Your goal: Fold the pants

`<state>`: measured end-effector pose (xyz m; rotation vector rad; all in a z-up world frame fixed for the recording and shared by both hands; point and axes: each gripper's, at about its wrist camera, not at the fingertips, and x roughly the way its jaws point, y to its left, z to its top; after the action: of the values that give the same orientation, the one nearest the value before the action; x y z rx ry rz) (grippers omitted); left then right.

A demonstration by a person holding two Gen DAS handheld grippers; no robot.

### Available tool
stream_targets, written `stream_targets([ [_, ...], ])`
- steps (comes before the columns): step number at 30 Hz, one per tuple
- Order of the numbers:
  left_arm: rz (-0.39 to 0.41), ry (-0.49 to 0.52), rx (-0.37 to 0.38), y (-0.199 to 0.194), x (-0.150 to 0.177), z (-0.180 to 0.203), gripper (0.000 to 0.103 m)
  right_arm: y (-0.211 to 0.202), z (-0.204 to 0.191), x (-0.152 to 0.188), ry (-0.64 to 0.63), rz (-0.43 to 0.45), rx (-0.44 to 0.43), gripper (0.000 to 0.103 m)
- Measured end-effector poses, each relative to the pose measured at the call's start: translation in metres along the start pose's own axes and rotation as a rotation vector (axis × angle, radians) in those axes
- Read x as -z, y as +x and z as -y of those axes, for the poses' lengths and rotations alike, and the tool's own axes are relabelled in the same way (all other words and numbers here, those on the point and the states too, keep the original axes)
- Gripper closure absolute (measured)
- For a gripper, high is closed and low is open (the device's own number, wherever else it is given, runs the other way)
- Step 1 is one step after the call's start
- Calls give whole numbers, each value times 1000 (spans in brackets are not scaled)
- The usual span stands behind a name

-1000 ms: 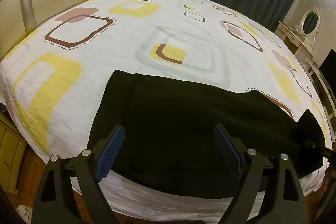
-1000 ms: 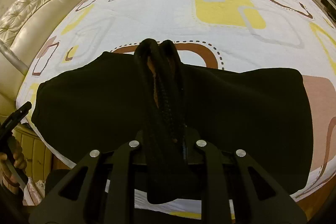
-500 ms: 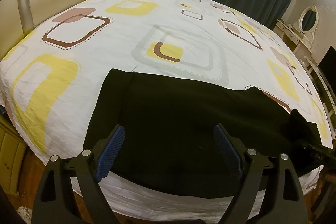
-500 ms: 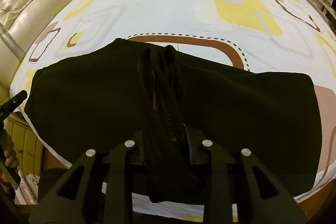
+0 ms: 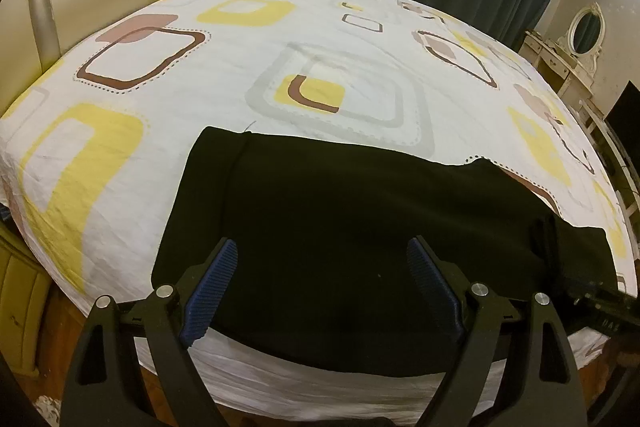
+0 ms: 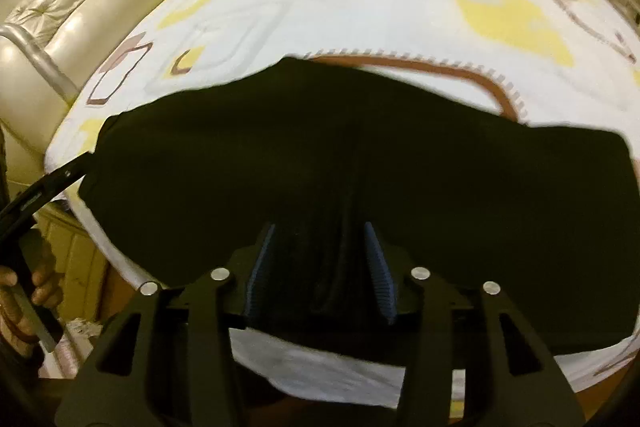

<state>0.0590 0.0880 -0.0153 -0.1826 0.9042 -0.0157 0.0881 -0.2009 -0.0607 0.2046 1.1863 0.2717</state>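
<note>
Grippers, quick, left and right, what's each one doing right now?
Left gripper: open, hovering over the black fabric pants, holding nothing.
Right gripper: jaws have just been opening; pants fabric lies between them, pads no longer pressing it.

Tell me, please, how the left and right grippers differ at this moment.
The left gripper has its jaws spread wide; the right gripper has them narrower, having just been opening. The left has only flat pants below it; the right has a bunched fold of the pants between its jaws, seemingly no longer pinched. Both have blue ribbed pads and point down at the pants on the bed.
</note>
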Motion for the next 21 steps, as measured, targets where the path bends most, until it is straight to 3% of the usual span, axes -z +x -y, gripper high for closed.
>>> stream_targets([
  [4, -2, 12, -2, 0, 1, 1, 17, 1, 9, 3, 25, 6, -75, 51],
  [6, -1, 16, -1, 0, 1, 1, 17, -18, 21, -1, 51, 30, -204, 51],
  [8, -2, 13, 2, 0, 2, 1, 17, -46, 43, -7, 81, 88, -261, 51],
  [11, -7, 5, 7, 2, 1, 1, 17, -97, 107, -16, 178, 223, -260, 46],
  [14, -14, -6, 18, 4, 1, 2, 17, -122, 192, -14, 372, 309, -151, 41],
  [17, -13, -8, 21, 4, 1, 3, 17, -103, 250, -9, 504, 229, -128, 41],
  [21, -12, 4, 17, 3, 3, 5, 17, -61, 284, -1, 612, 157, -258, 41],
])
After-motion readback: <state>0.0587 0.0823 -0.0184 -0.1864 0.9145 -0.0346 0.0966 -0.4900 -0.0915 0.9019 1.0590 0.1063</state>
